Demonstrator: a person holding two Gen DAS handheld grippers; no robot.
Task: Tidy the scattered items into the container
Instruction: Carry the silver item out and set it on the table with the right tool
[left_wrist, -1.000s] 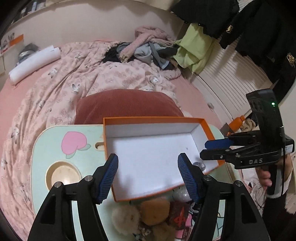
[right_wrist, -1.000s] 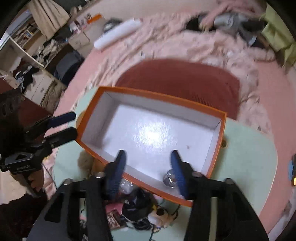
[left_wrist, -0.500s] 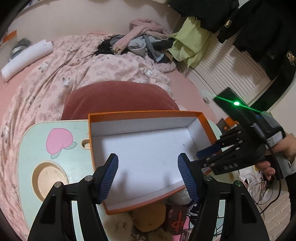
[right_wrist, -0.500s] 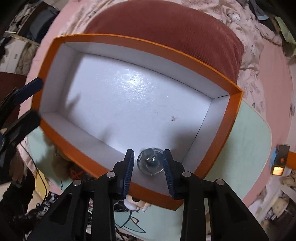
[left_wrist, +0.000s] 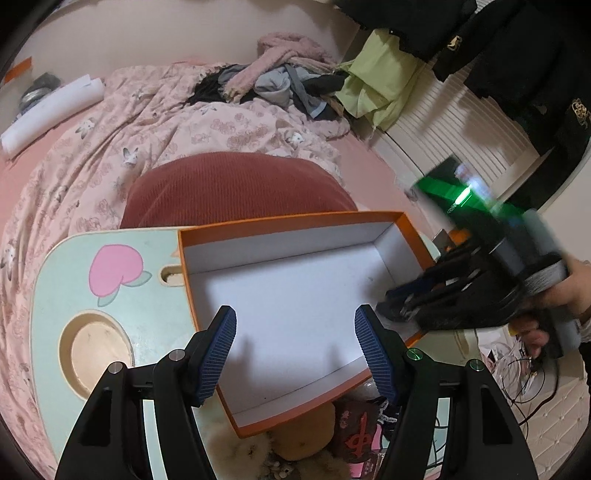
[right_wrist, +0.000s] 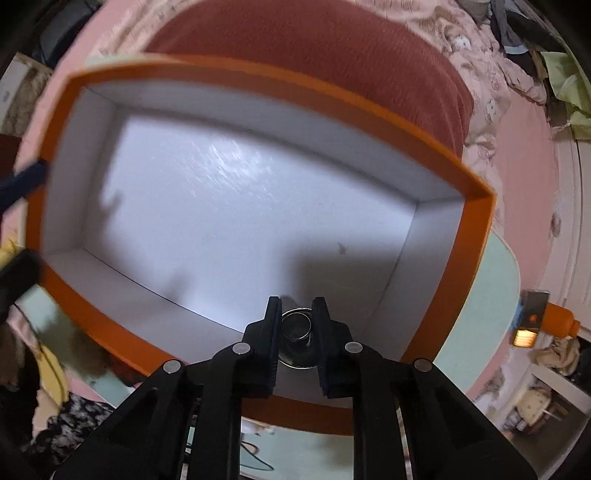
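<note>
- Orange cardboard box with a white interior (left_wrist: 295, 295) sits on the mint-green lap tray with a pink heart print (left_wrist: 110, 295); its floor is bare apart from one item at the near-right corner.
- Your right gripper (right_wrist: 295, 325) points almost straight down into that corner. Its dark blue pads (right_wrist: 274, 332) are pinched on a small clear, glassy round item with a metal ring (right_wrist: 295, 326), which rests on the box floor by the near wall.
- Your left gripper (left_wrist: 295, 350) hangs over the near edge of the box, tilted downward. Its ribbed blue pads (left_wrist: 218, 354) are spread wide with nothing between them; only the white floor shows in the gap.
- In the left wrist view, your right hand (left_wrist: 554, 306) and its tool are motion-blurred at the box's right wall, a green light smeared above them.
- Scattered items lie below the near wall: an orange-tan plush ball (left_wrist: 299, 435), a pale fluffy pompom (left_wrist: 243, 454), and a dark red pouch with a red character (left_wrist: 354, 432).
- A rust-red corduroy cushion (left_wrist: 229, 192) lies behind the tray, on a pink floral quilt (left_wrist: 74, 177).
</note>
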